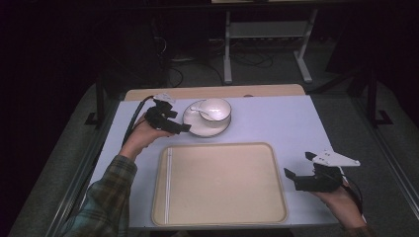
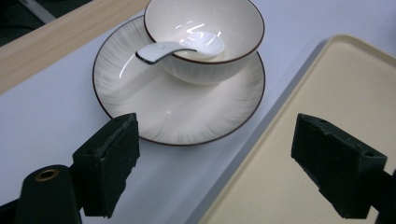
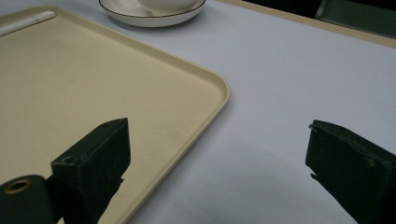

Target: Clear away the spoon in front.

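I'm reaching for the plate (image 2: 177, 112), w/ the bowl (image 2: 205, 37) sitting on it and the spoon (image 2: 180, 46) lying in the bowl, handle poking over the rim toward me. The stack is sitting at the far edge of the table (image 1: 276, 123), just beyond the tray (image 1: 220, 185) and apart from it.

My left gripper (image 2: 217, 161) is hovering just beside the plate's near rim, jaws spread wide, touching nothing. Probably the plan is moving the set onto the tray, so I'm aiming to bite the rim squarely and keep it level, else bowl + spoon slide.

Everything is glazed white ceramic: slick, thin dark edge line, faint ribbing on the plate and bowl wall. The tray is matte beige plastic w/ rounded corners and a low lip.

My right gripper (image 3: 224, 175) is waiting by the tray's right edge, jaws also spread, empty.
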Demonstrator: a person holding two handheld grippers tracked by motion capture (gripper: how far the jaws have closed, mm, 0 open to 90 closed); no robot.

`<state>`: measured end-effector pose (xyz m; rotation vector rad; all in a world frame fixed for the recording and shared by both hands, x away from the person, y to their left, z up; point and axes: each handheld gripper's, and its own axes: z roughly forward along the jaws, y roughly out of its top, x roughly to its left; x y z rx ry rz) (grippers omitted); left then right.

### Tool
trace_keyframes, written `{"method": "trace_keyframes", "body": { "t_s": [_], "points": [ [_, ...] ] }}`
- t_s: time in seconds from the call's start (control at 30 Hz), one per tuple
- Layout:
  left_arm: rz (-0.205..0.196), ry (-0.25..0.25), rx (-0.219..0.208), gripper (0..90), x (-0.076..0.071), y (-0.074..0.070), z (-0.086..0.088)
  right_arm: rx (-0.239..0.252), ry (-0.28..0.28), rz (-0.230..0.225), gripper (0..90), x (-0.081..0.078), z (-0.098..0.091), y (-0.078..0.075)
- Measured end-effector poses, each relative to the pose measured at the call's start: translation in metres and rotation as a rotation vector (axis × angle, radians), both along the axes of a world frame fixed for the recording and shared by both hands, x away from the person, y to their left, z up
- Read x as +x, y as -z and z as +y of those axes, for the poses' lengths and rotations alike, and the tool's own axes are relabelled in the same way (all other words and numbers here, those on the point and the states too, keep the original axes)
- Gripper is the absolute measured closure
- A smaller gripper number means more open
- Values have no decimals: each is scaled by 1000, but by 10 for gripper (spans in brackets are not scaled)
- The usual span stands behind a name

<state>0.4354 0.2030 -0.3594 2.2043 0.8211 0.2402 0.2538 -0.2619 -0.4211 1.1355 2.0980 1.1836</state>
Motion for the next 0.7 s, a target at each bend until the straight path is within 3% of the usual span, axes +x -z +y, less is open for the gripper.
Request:
{"method": "trace_keyframes", "body": {
  "t_s": [0.43, 0.7],
  "points": [
    [-10, -24, -7, 167, 30, -7, -9, 5, 4, -1, 63, -1, -2, 0],
    [-5, -28, -27, 289, 53, 1, -13, 5, 5, 2, 63, -1, -2, 0]
  ]
}}
